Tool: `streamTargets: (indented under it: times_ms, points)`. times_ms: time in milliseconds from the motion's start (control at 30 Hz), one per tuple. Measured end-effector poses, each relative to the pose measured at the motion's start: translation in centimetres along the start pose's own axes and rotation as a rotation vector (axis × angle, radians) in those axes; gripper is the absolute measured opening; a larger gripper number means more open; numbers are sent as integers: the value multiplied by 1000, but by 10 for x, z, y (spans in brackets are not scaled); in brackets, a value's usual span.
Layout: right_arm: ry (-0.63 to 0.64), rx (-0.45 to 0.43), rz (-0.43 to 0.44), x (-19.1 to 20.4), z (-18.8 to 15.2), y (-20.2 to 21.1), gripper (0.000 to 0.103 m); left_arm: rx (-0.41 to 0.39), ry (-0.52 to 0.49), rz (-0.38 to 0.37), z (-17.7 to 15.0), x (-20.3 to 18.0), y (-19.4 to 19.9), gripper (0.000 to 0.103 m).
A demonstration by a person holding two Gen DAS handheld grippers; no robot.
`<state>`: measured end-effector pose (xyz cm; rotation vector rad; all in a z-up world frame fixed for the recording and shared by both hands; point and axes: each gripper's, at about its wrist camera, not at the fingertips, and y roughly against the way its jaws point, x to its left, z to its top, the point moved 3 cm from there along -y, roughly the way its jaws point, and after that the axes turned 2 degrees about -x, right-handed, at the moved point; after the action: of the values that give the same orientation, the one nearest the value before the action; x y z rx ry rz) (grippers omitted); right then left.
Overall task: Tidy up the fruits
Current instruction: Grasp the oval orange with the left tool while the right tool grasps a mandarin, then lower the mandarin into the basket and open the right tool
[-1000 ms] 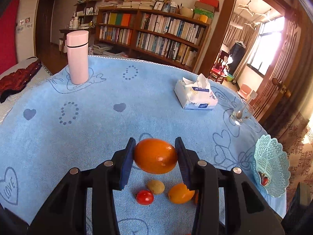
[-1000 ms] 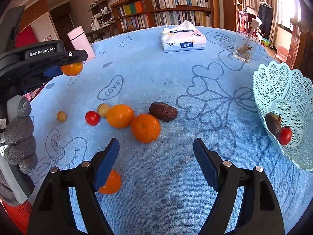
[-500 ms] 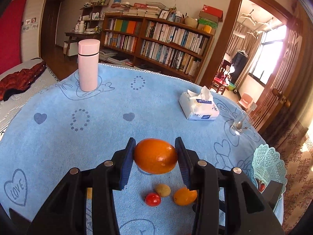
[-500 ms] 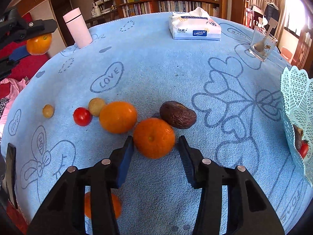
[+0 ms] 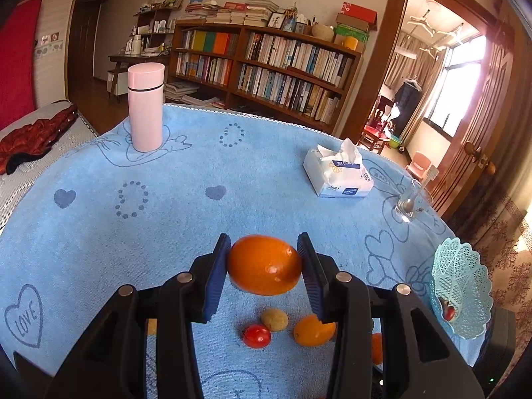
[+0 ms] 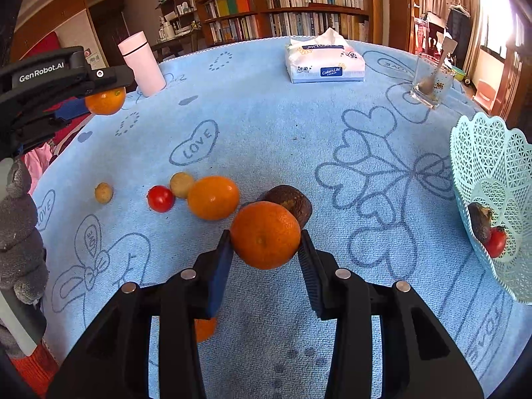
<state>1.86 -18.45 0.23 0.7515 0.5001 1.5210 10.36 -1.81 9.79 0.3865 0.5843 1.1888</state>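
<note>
Altogether four oranges: left gripper [image 5: 264,271] clamps one orange [image 5: 264,269] aloft, long axis crosswise; right gripper [image 6: 264,256], jaws closing, pinches another orange [image 6: 265,234] on the tabletop [image 6: 282,126]; two lie loose.

Left gripper [image 5: 265,267] jaws clamp orange [image 5: 264,268] above blue tablecloth [image 5: 166,199].

My right gripper [image 6: 266,252] closing around round orange mandarin [image 6: 265,234], dark wrinkled avocado [image 6: 292,201] just behind; teal lattice plastic basket [image 6: 492,153] far right, white tissue pack [image 6: 324,63] behind.
</note>
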Motion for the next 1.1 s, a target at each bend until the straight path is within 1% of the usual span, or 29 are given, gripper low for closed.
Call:
streamTargets:
  times_ms: [133,333,600,933,1100]
  points:
    - [-21,-41,-8,-8,5,18,41,-11,-28,34,-2,-5,-2,42]
    - [-62,-100,-49,-30,11,45,41,-5,-46,27,-7,-12,-4,42]
    - [-139,-162,-140,-76,15,76,41,-1,-67,20,-10,-20,-5,42]
    - [-253,-200,-260,-136,5,101,41,6,-100,1,-15,-32,-6,42]
    - [-318,-213,-306,-166,-1,108,41,9,-117,-11,-17,-40,-5,42]
